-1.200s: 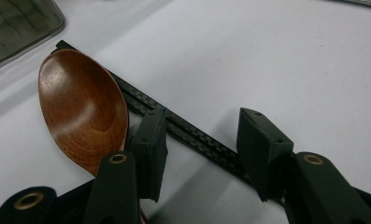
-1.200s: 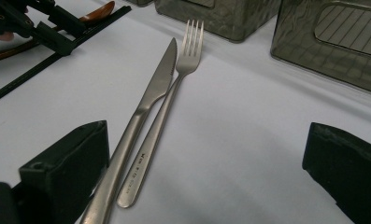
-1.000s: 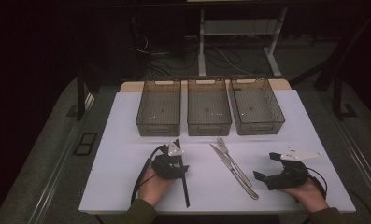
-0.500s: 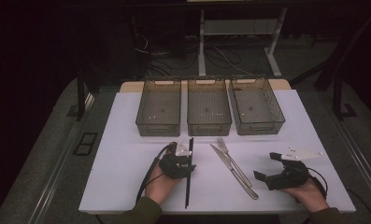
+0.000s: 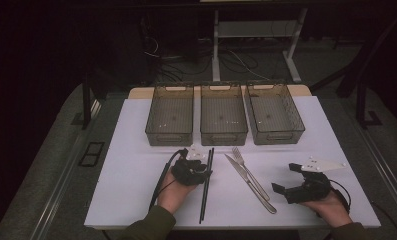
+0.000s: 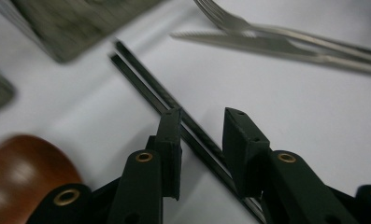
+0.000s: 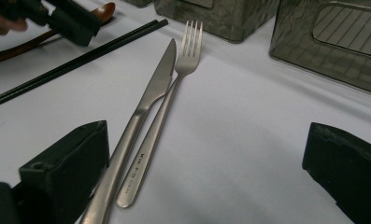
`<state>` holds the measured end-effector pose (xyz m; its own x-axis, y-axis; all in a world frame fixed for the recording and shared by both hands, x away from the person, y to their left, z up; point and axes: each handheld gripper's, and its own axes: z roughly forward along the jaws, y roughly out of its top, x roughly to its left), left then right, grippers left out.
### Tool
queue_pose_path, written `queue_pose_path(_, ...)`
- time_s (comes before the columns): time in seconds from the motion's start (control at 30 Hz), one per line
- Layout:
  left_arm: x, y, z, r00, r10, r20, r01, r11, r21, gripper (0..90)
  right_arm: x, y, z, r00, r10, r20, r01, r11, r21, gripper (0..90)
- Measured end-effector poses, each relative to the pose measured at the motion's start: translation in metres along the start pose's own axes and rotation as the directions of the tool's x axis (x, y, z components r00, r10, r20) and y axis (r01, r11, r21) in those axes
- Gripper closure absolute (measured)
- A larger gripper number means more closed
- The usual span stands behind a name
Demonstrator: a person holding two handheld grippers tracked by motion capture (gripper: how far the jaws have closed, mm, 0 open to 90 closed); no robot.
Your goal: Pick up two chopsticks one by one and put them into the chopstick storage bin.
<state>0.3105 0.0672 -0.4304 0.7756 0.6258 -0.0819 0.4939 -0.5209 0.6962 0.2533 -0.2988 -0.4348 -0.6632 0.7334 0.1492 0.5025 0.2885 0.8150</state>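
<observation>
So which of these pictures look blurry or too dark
High view: dim, room behind the white table nearly black. Left gripper view: fork, bins and wooden spoon soft, chopsticks sharper. Right gripper view: knife crisp, bins slightly soft.

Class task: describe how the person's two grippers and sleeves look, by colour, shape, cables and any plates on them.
Both grippers are black with two blocky, flat-faced jaws and brass-coloured pivot rings. The left gripper trails a black cable toward the table's near edge. The right gripper carries a pale three-cornered plate with small dots on top, and a black cable loops by the wrist. The left sleeve is olive green.
</observation>
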Motion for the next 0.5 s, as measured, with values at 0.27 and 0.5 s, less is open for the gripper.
queue_pose_path(0.27, 0.021, 0.025, 0.021, 0.9969, -0.065, -0.046, 0.064, 0.9979, -0.012, 61.4, -0.001, 0.0, 0.0, 1.0, 0.001, 0.002, -0.001, 1.0, 0.001, 0.2)
queue_pose_path(0.5, 0.025, 0.034, 0.044, 0.9894, -0.104, -0.1, 0.106, 0.9943, 0.009, 59.2, -0.001, 0.0, 0.0, 1.0, 0.003, 0.0, -0.003, 1.0, -0.004, 0.2)
